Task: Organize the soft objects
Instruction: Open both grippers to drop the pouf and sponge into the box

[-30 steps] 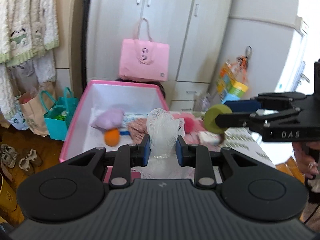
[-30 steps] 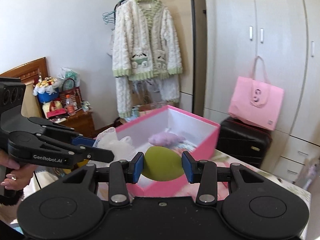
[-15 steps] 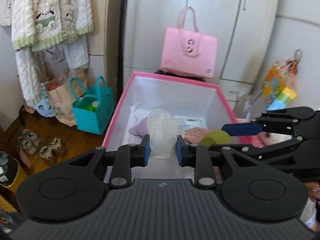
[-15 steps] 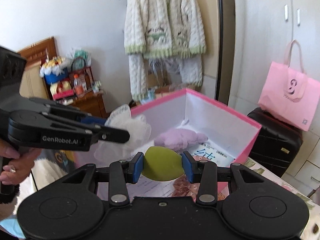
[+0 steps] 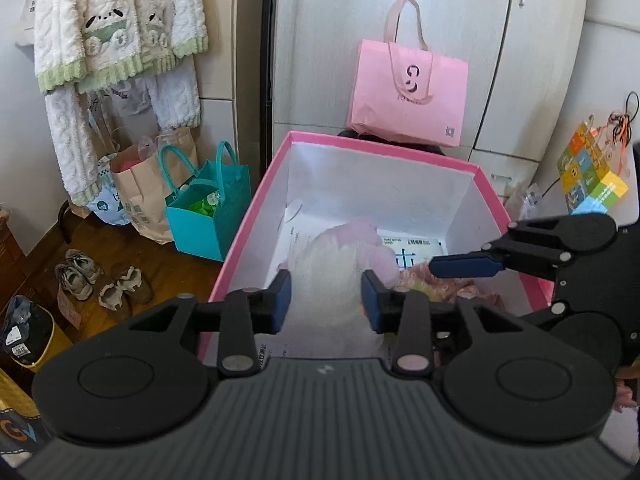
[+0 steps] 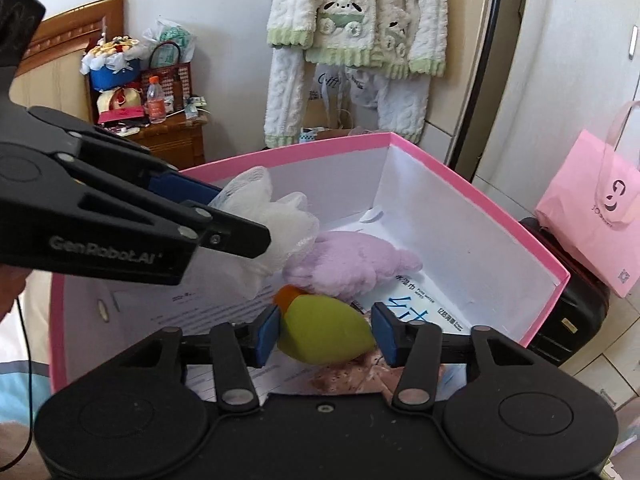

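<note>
Wardrobe-backed pink box (image 5: 256,200) beside teal bag (image 5: 208,224)

Pink box (image 6: 472,196) open above; purple plush (image 6: 352,260) crowds its floor beneath both tongs

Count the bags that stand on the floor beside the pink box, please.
2 at least: a teal bag next to the pink box, and a brown paper bag behind it. Another bag may be hidden behind these.
</note>
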`<action>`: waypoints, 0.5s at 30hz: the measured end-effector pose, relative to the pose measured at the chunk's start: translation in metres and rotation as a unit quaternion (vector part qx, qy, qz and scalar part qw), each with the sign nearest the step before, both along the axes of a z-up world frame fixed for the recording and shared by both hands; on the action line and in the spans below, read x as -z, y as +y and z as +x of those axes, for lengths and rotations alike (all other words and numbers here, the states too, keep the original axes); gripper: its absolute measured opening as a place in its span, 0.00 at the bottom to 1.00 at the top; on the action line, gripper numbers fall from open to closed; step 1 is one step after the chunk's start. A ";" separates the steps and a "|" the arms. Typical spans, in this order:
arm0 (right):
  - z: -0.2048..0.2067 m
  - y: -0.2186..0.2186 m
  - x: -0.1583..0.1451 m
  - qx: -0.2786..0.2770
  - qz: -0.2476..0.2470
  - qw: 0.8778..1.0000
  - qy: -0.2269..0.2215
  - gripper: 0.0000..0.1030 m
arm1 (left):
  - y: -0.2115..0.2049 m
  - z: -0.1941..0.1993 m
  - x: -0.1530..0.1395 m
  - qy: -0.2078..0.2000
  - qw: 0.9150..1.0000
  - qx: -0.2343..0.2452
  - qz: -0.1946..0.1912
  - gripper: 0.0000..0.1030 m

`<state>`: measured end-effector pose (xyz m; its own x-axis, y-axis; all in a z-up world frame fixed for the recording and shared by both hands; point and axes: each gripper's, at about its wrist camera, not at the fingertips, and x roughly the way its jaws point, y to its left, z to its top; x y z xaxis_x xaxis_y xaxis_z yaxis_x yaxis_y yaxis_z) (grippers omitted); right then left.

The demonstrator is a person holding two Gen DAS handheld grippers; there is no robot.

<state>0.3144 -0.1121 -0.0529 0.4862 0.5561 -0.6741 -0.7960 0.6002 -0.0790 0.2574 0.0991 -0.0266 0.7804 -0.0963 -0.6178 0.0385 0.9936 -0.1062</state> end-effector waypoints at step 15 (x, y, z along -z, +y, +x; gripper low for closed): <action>-0.064 -0.111 -0.055 0.084 0.134 0.987 0.017 0.60 | 0.012 -0.075 -0.058 -0.046 0.996 0.074 -0.012 0.57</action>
<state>0.2500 -0.2231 0.0017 0.5663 0.6300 -0.5315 -0.6822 0.7201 0.1266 0.1828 0.1107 0.0314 0.8103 -0.2285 -0.5395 0.1948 0.9735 -0.1198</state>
